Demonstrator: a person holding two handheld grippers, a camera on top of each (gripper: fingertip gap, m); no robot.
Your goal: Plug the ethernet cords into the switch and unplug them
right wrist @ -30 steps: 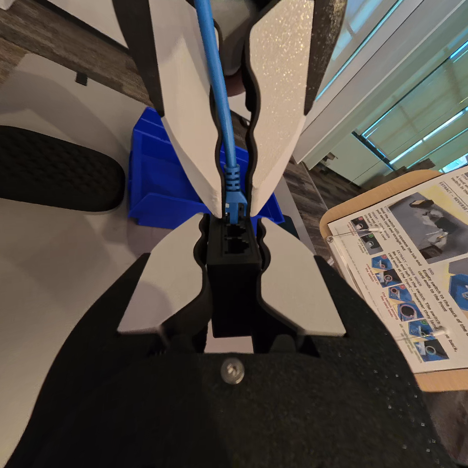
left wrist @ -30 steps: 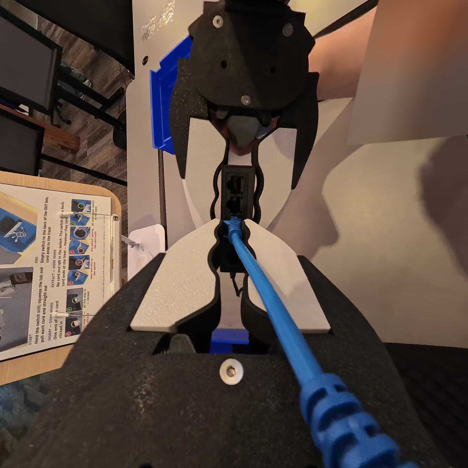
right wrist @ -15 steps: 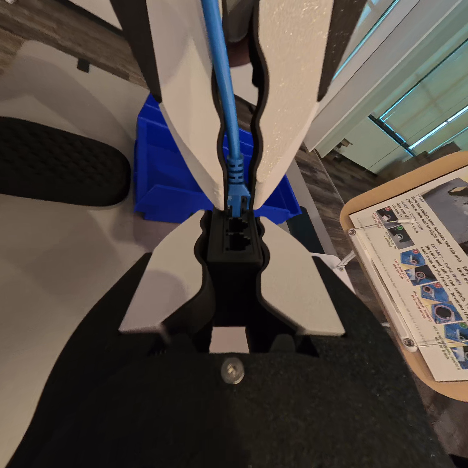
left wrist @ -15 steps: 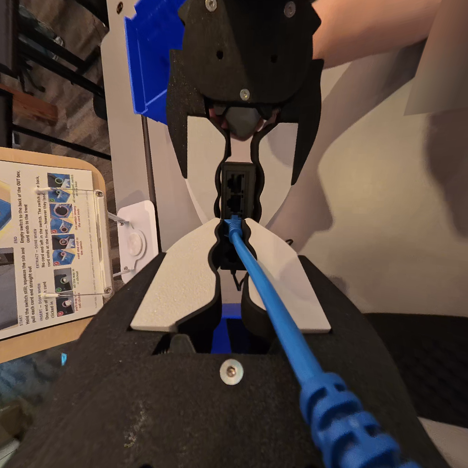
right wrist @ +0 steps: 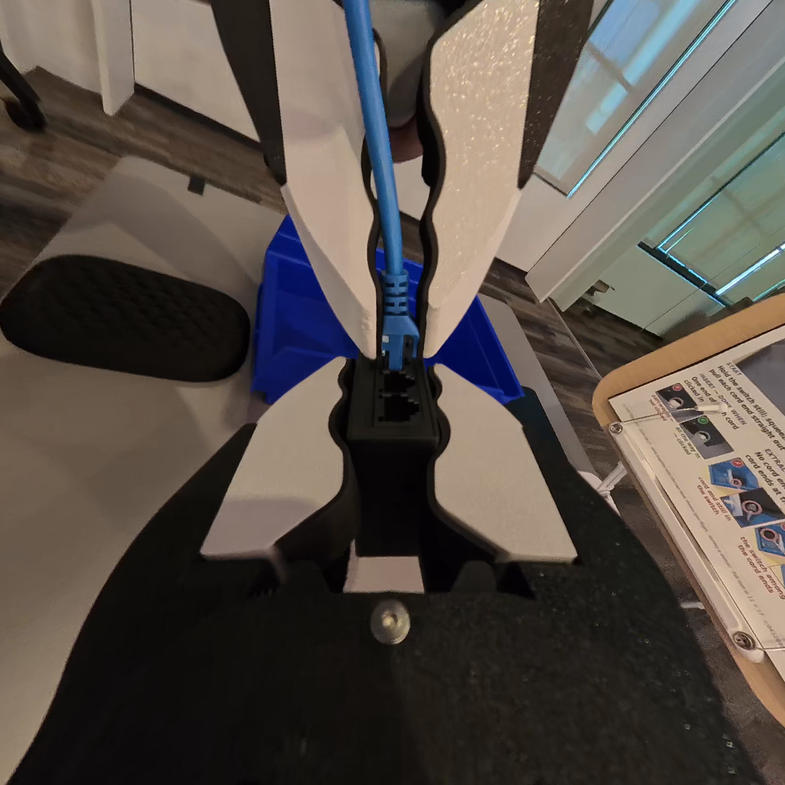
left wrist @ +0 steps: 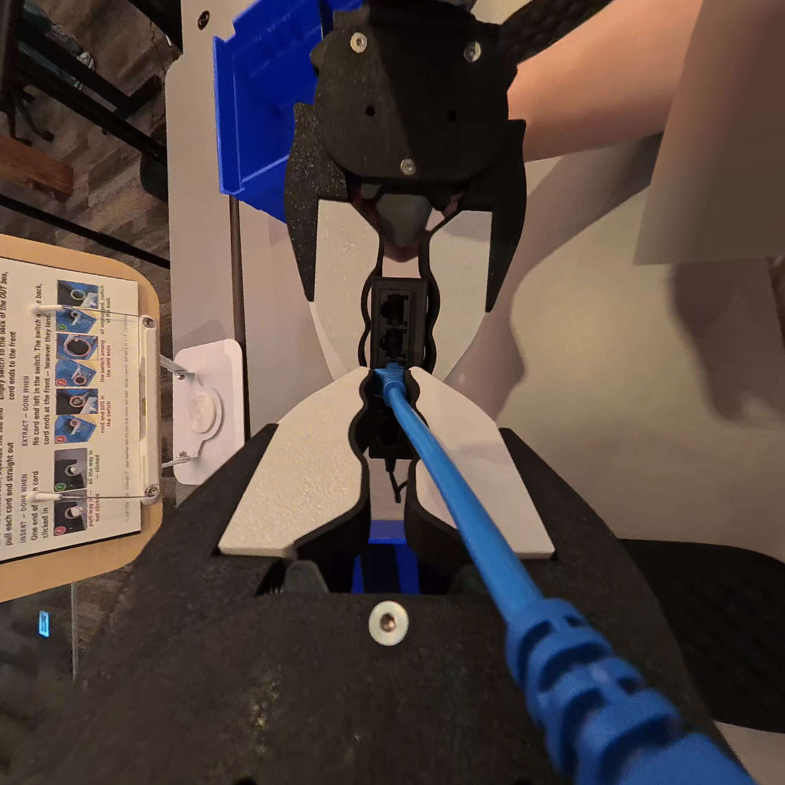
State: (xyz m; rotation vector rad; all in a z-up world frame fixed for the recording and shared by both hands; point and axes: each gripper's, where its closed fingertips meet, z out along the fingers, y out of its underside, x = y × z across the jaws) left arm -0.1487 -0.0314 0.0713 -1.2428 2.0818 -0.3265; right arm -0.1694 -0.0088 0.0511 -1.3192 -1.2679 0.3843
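There, the right hand-held gripper (right wrist: 393,374) was closed on the black switch (right wrist: 393,429), its pads pressed against the switch's two sides, the ports facing away from it. Directly opposite, tip to tip, the left hand-held gripper (left wrist: 393,374) was nearly closed on the plug (right wrist: 397,327) of the blue cord (left wrist: 450,480), fingers pinching the plug from both sides. The plug sat at the switch's port nearest the left gripper's tips; how deep it sat could not be told. Two ports beside it stood empty. The cord ran back between the left gripper's fingers. Below and beyond the tips lay a blue bin (right wrist: 297,314) on the white table (right wrist: 85,424).
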